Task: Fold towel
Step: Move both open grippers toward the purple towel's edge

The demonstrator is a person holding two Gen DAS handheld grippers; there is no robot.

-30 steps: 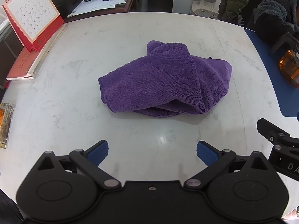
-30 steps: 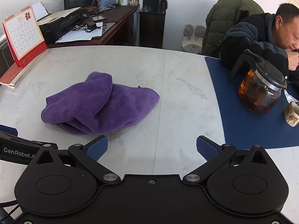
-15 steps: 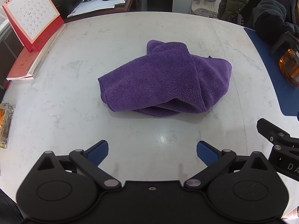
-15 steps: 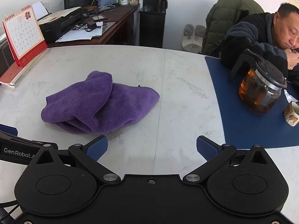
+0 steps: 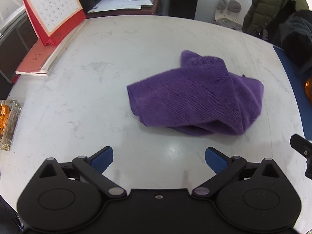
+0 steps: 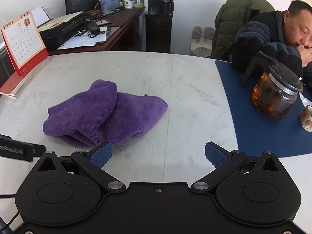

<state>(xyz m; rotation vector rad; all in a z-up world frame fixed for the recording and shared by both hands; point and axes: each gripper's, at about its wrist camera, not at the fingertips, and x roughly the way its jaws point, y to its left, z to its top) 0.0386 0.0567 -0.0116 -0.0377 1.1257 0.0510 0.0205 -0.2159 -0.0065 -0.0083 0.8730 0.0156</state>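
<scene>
- On the white marble-look tabletop [image 6: 136,68] lay one crumpled purple terry-cloth towel [image 6: 101,115], bunched in overlapping layers near the table's middle, with no hem or corner lying flat.
- The left gripper [image 5: 159,159] hovered over bare table on the near side of the towel, which lay further off and to its right; its jaws stood wide apart and held nothing.
- The right gripper [image 6: 158,154] hovered on the towel's near right side; its jaws stood wide apart and empty, the left blue pad overlapping the near edge of the cloth in view. Contact could not be confirmed.
- Risk: a pinch into the bunched mass would likely catch several layers at once, so the towel would lift as a lump instead of spreading.
- Risk: a wide sweep to the right could bring the cloth or gripper against the glass teapot of amber liquid [image 6: 275,95] standing on the dark blue mat [image 6: 253,132].
- Count: one towel, two grippers, one teapot, one small patterned cup [image 6: 307,118], one red desk calendar [image 5: 52,9], one seated person [image 6: 273,37].
</scene>
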